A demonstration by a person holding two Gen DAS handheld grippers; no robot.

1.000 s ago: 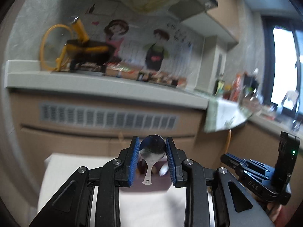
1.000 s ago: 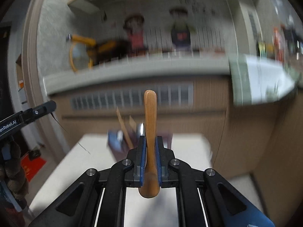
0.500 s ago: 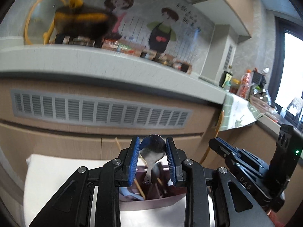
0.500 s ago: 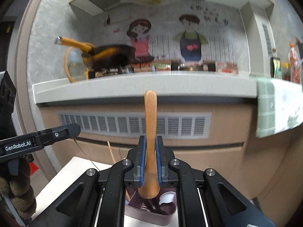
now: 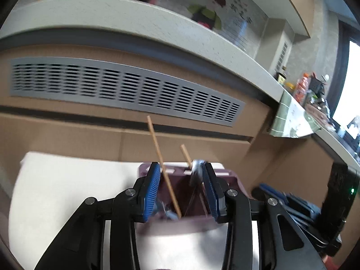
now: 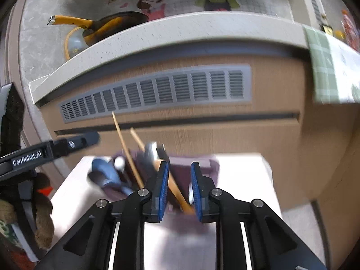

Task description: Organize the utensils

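Note:
A purple utensil holder (image 5: 225,175) stands on the white table (image 5: 67,180), with wooden chopsticks (image 5: 157,148) sticking out. My left gripper (image 5: 181,175) is open above the holder. The metal spoon (image 5: 196,167) leans free by the right finger. In the right wrist view the holder (image 6: 211,164) sits under my right gripper (image 6: 179,175), which is open. The wooden utensil (image 6: 177,193) lies slanted between its fingers, into the holder. A blue spoon (image 6: 108,173) and chopsticks (image 6: 126,148) are at the holder's left.
A brown cabinet front with a grey vent grille (image 5: 126,87) rises right behind the table, under a pale countertop (image 5: 135,20). A yellow-handled pan (image 6: 108,24) sits on that counter. The other gripper (image 5: 315,207) shows at the right in the left wrist view.
Both grippers have tipped down over the holder and opened. The metal spoon and the wooden utensil have left the grips and now rest in the holder.

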